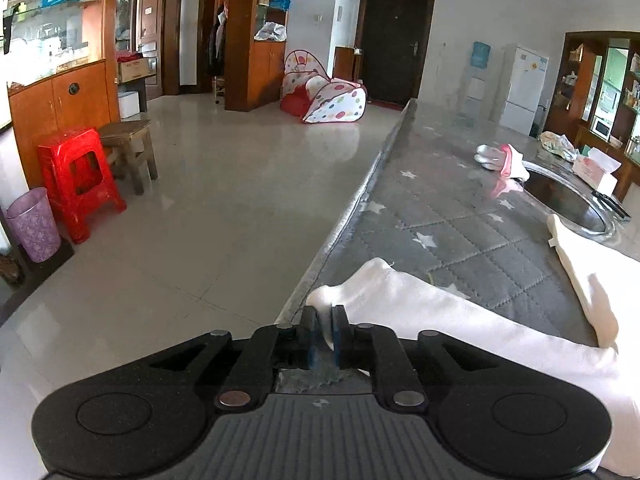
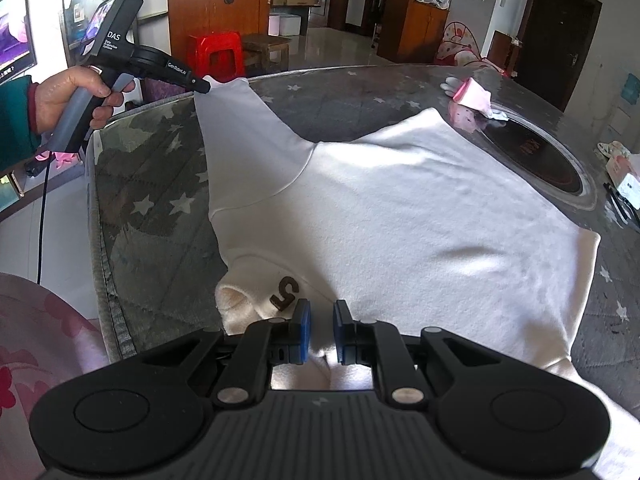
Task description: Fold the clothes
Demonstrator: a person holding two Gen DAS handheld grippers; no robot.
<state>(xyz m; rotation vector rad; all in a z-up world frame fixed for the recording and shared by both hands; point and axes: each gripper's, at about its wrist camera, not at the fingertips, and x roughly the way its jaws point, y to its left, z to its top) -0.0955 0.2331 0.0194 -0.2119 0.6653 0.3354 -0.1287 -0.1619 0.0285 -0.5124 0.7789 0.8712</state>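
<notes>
A white long-sleeved top [image 2: 400,200] lies spread on the grey star-patterned quilted table cover [image 2: 160,184]. It has a brown "5" patch [image 2: 285,292] near its collar. My left gripper [image 1: 323,322] is shut on the cuff of one white sleeve [image 1: 400,300] at the table's edge; it also shows in the right wrist view [image 2: 202,85], held by a hand at the far left. My right gripper [image 2: 321,330] has its jaws closed on a fold of the top's fabric next to the collar.
A pink and white small garment [image 2: 474,96] lies at the far side by a round black hob [image 2: 532,156] set in the table. A tissue box [image 1: 596,170] stands beyond it. A red stool [image 1: 80,178] and purple bin [image 1: 34,224] stand on the floor to the left.
</notes>
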